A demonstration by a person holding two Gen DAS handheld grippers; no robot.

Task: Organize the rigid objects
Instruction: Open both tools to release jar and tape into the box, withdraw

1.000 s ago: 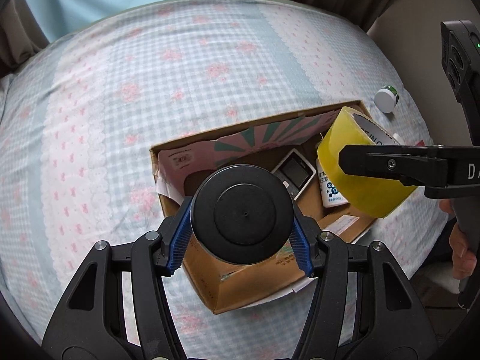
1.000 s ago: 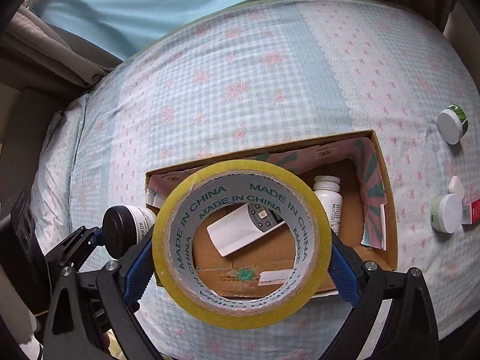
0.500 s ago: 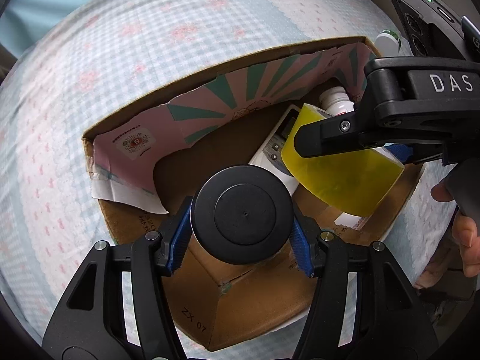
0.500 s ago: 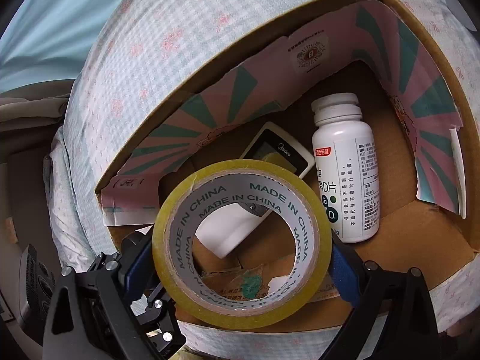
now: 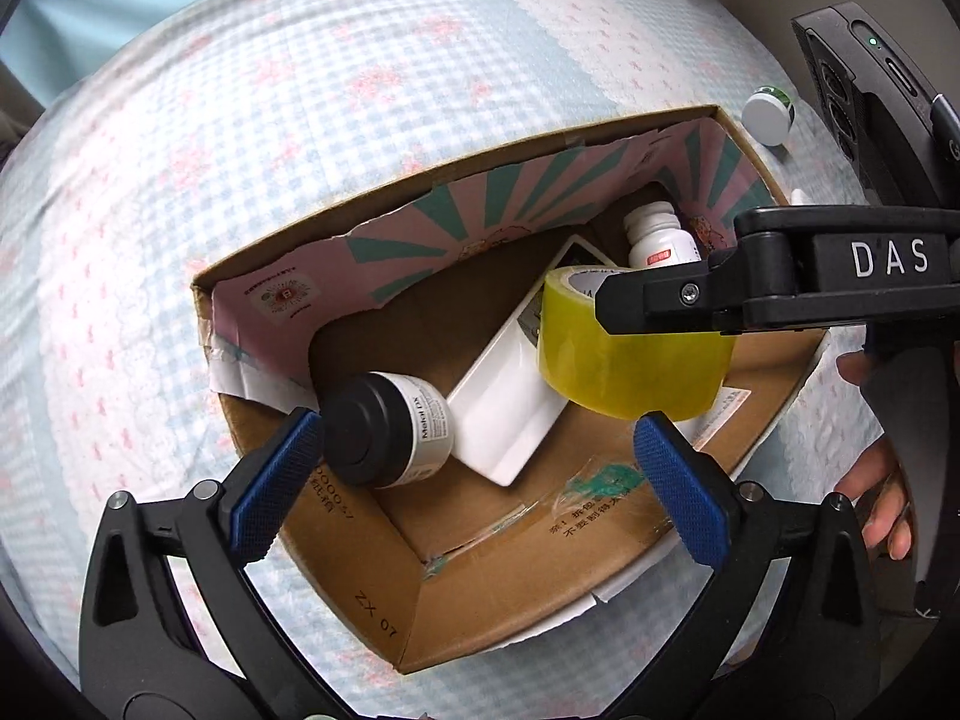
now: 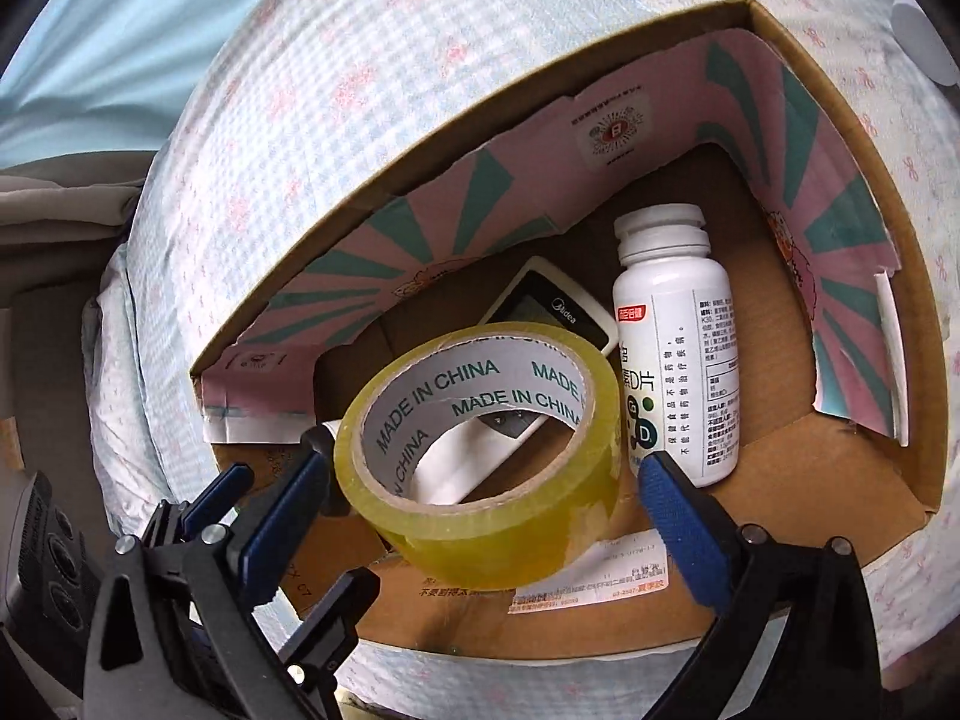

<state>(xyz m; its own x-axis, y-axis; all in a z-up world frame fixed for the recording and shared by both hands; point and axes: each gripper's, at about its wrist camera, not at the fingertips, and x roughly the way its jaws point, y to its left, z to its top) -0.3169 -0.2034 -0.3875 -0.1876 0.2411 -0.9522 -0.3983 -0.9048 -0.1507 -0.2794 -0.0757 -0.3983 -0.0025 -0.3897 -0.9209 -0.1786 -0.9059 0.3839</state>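
- the bed [image 5: 300, 120], under a checked blue and pink cover, carries the cardboard box [image 5: 480, 612], open at the top with a pink and green liner [image 6: 540, 180] along its far walls.
- inside the box lie a white remote [image 5: 510, 414], a white pill bottle [image 6: 678, 360] on its side, a black-lidded jar [image 5: 384, 429] tipped over against the remote near the left wall, and a yellow tape roll [image 6: 486, 468] sitting on the remote and the box floor.
- left tongs [image 5: 474, 492]: released, jaws spread wide; the left pad is just beside the jar's lid, though contact cannot be told, and the right pad is clear of everything.
- right tongs [image 6: 480, 480]: released, jaws on either side of the tape roll; the right pad stands clearly off it, while on the left the gap is too tight to judge.
- the tape roll looks stiff and light, with a smooth, likely slippery outer face; gripping across its outer width, or rim to core, should hold it.
- the jar looks rigid and compact, probably prone to rolling on its side; the lid's flanks seem the surest hold.
- two small white-capped containers [image 5: 765, 117] sit on the bed outside the box, near its far right corner, presumably left to gather.
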